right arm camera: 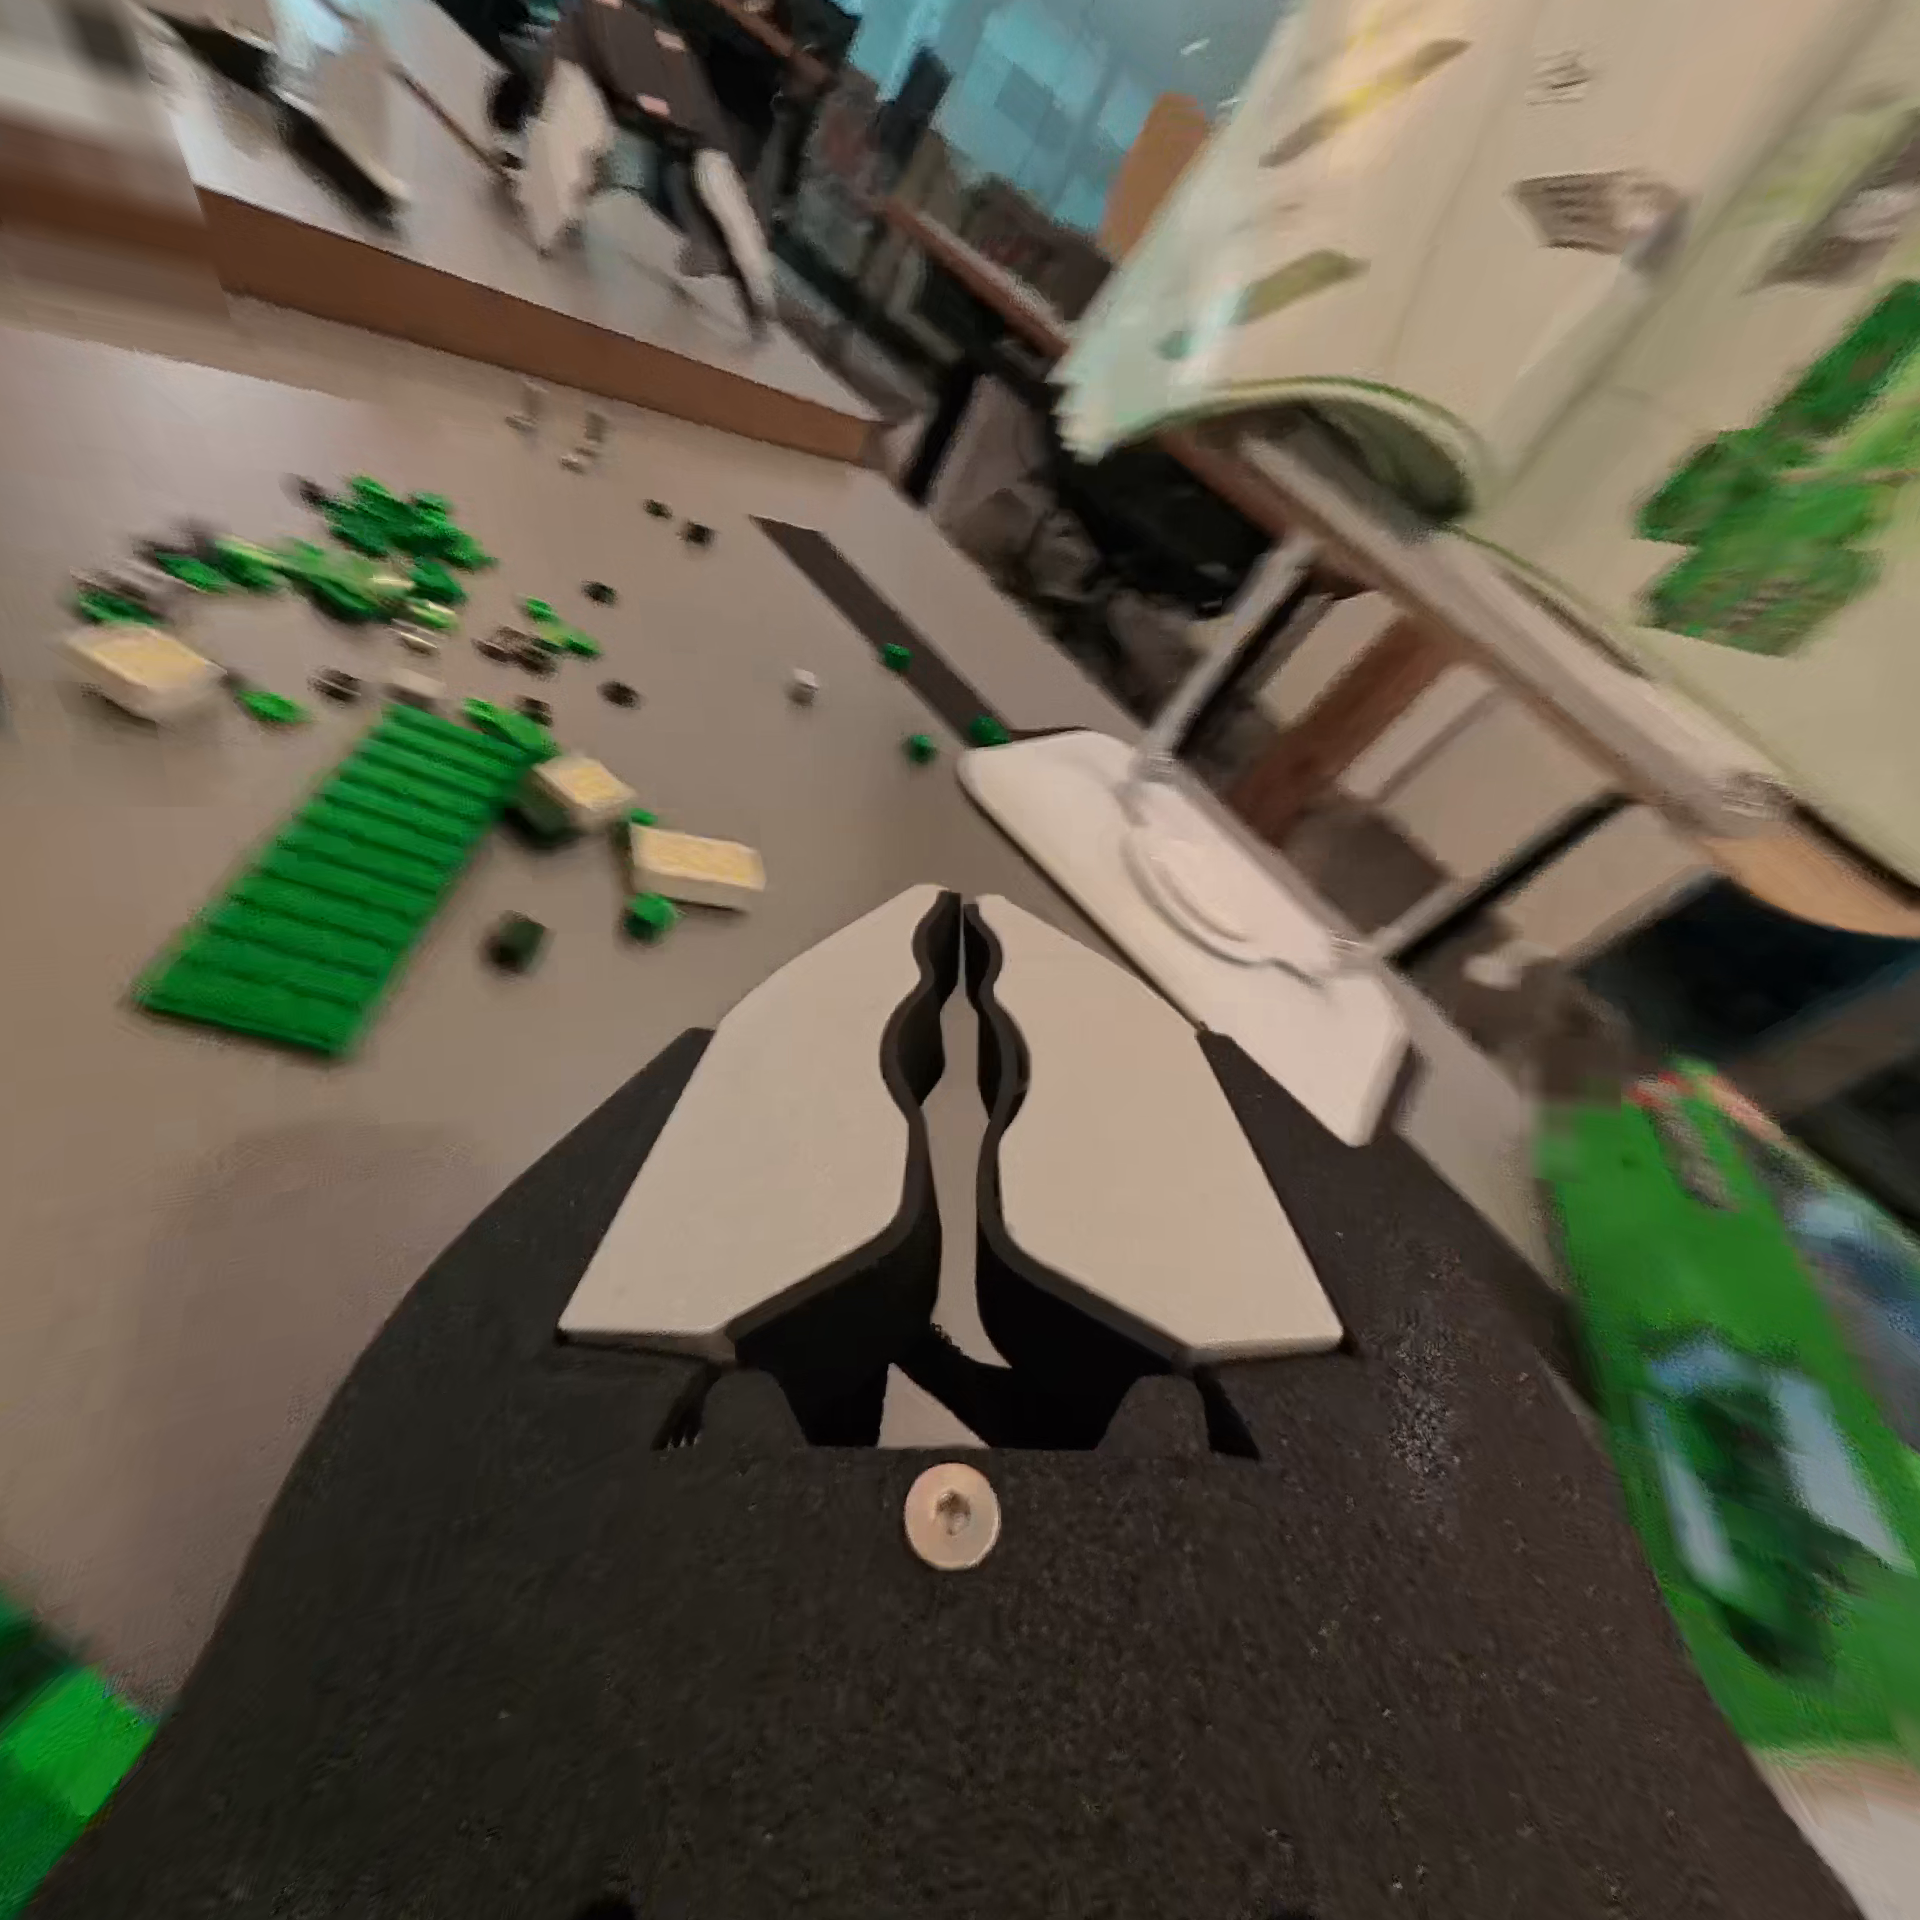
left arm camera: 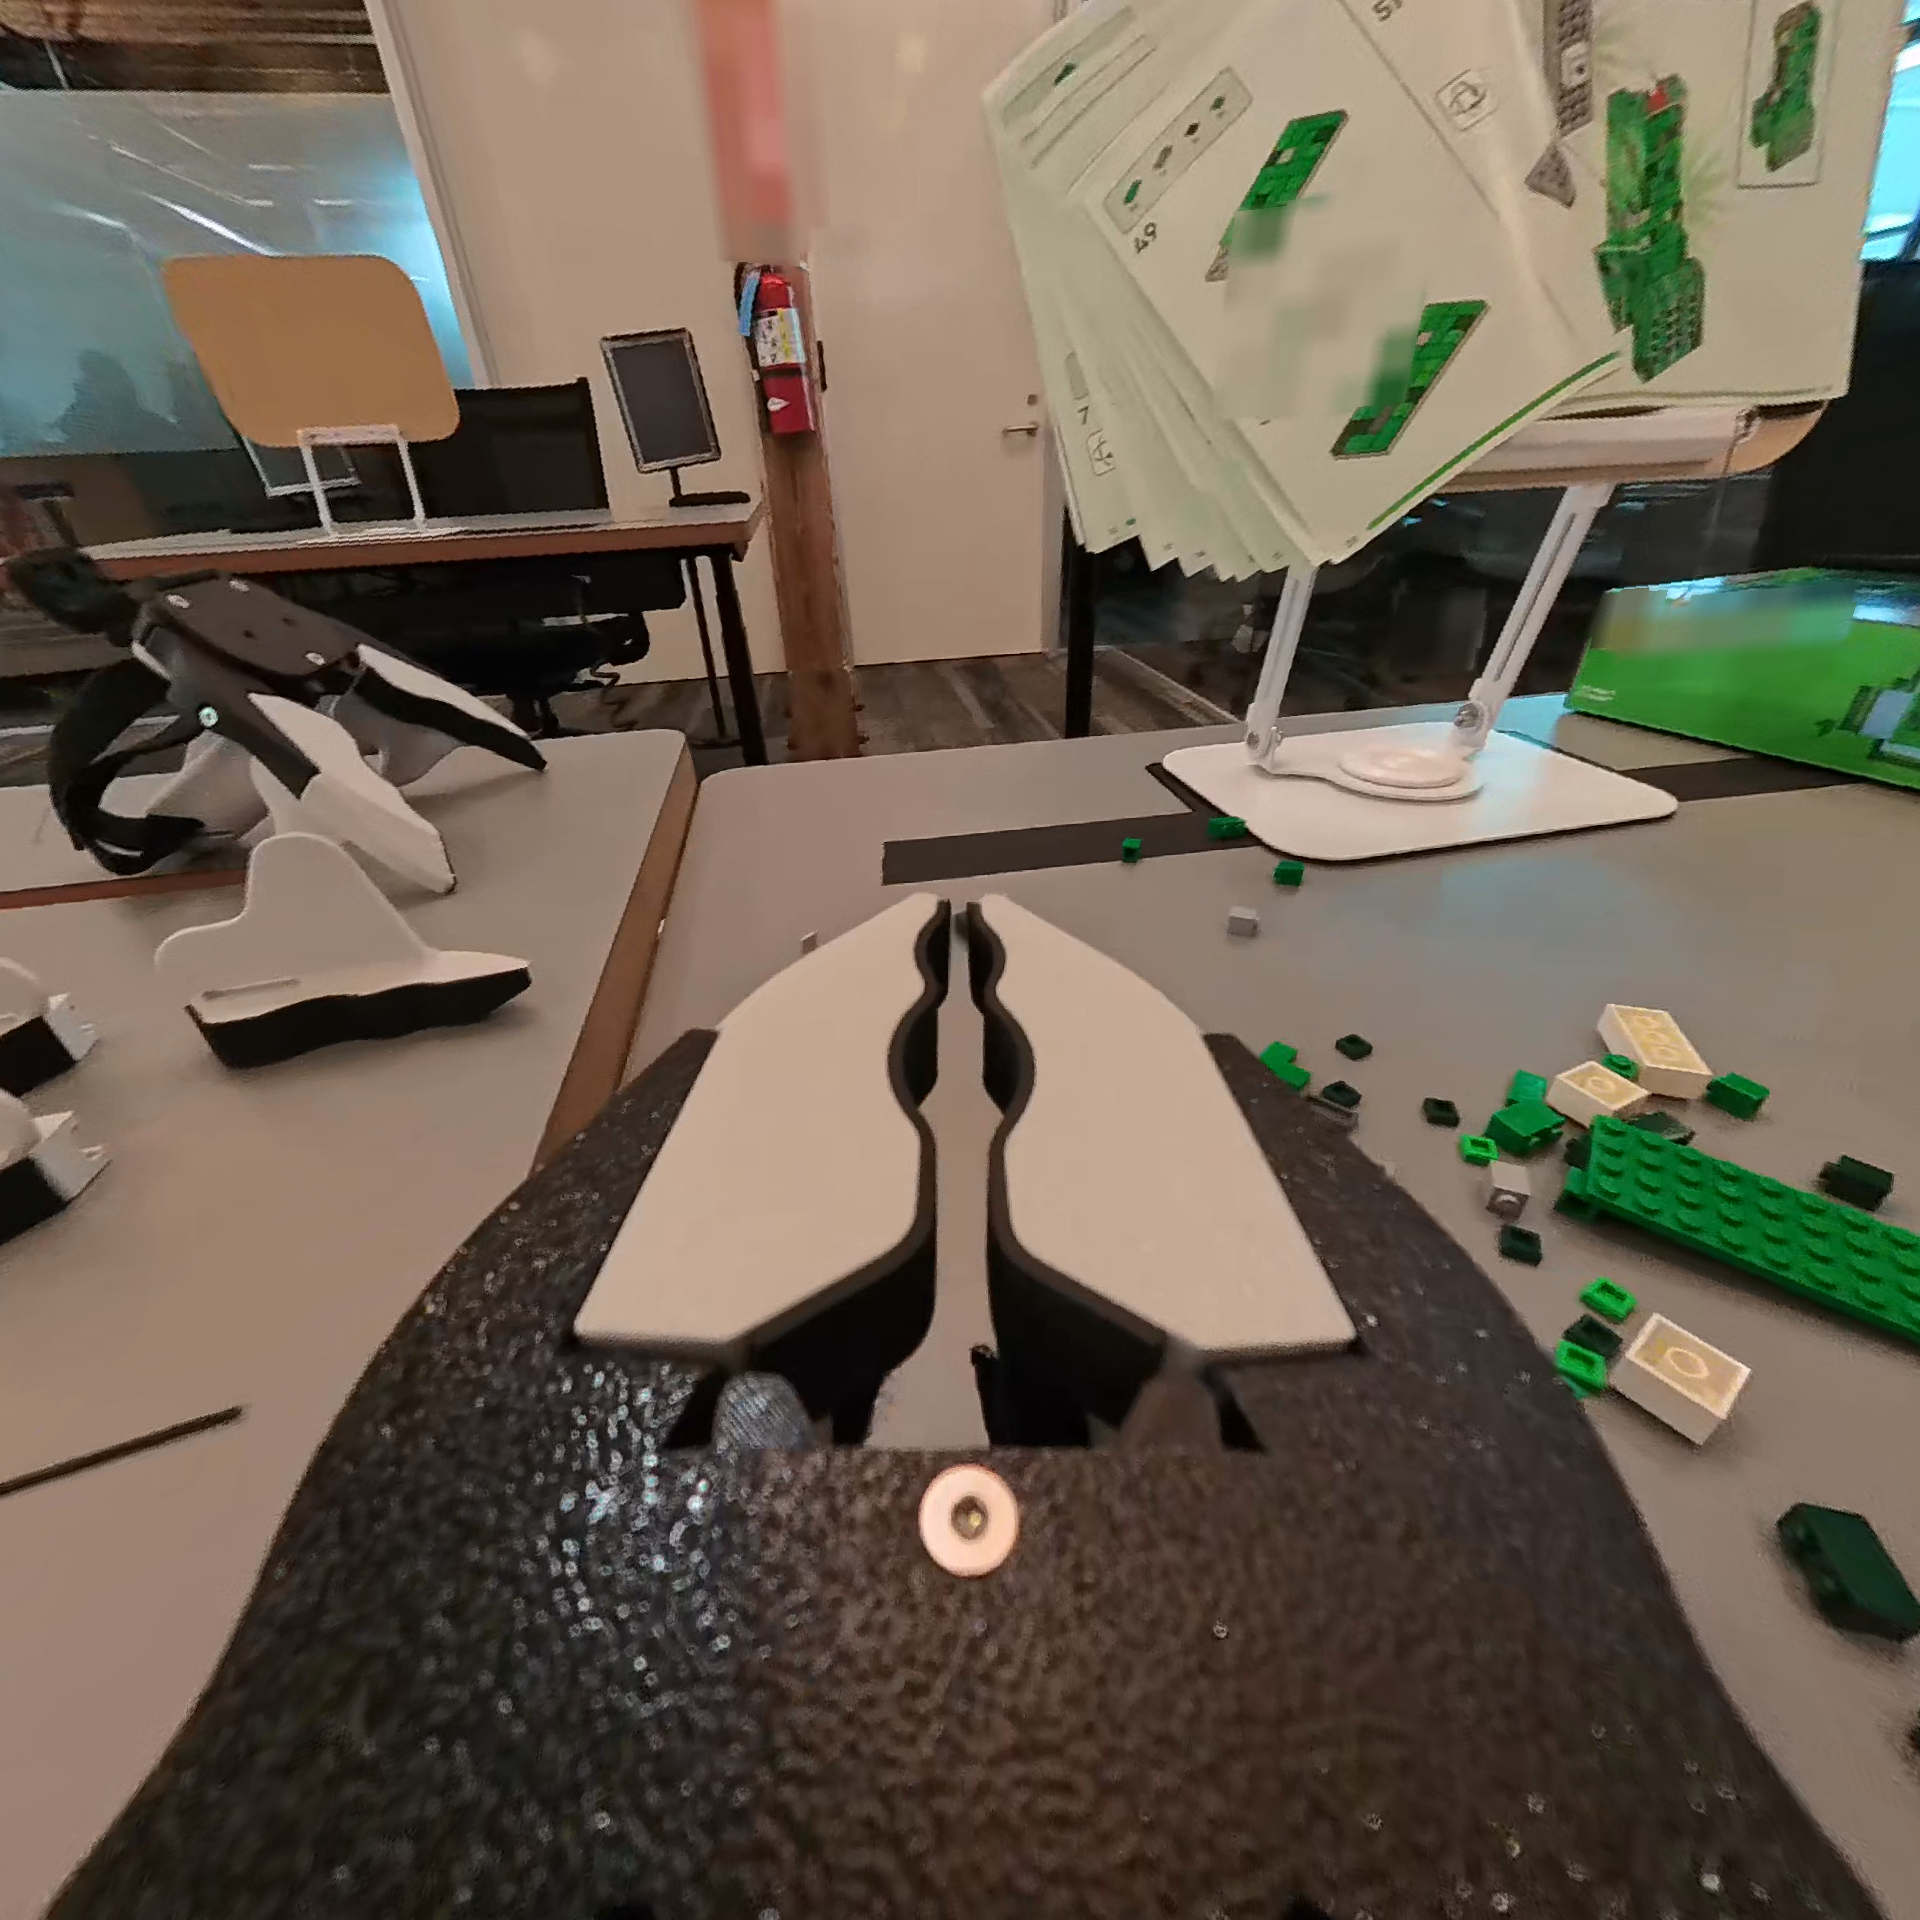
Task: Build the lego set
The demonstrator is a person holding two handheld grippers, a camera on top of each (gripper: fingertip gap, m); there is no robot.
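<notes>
The left gripper [left arm camera: 959, 914] hangs above the grey table [left arm camera: 790, 831] with its two white fingers [left arm camera: 831, 1091] drawn almost together, only a hairline of daylight between the tips and nothing between them. Nearest to it are a small grey brick [left arm camera: 1242, 922] at about two o'clock and a strip of black tape [left arm camera: 1029, 852] at twelve, both well clear of the tips. At three to four o'clock lies a scatter of loose bricks: a long green studded plate [left arm camera: 1756, 1226], several cream blocks [left arm camera: 1652, 1049] resting upside down, and many small green pieces around them, spread out flat, probably so each one can be seen and reached. At one o'clock a white stand [left arm camera: 1423, 800] props an open instruction booklet [left arm camera: 1299, 312] up off the table, tilted toward the work area as if to be read while working. A green box [left arm camera: 1766, 675] sits at two o'clock near the far edge. On the neighbouring table at nine to ten o'clock, spare grippers [left arm camera: 281, 717] rest unused. The right gripper [right arm camera: 958, 914], seen in a badly blurred view, has its tips meeting and holds nothing; the stand's base [right arm camera: 1195, 894] is just beside it at one o'clock, a cream block [right arm camera: 696, 868] at ten.
</notes>
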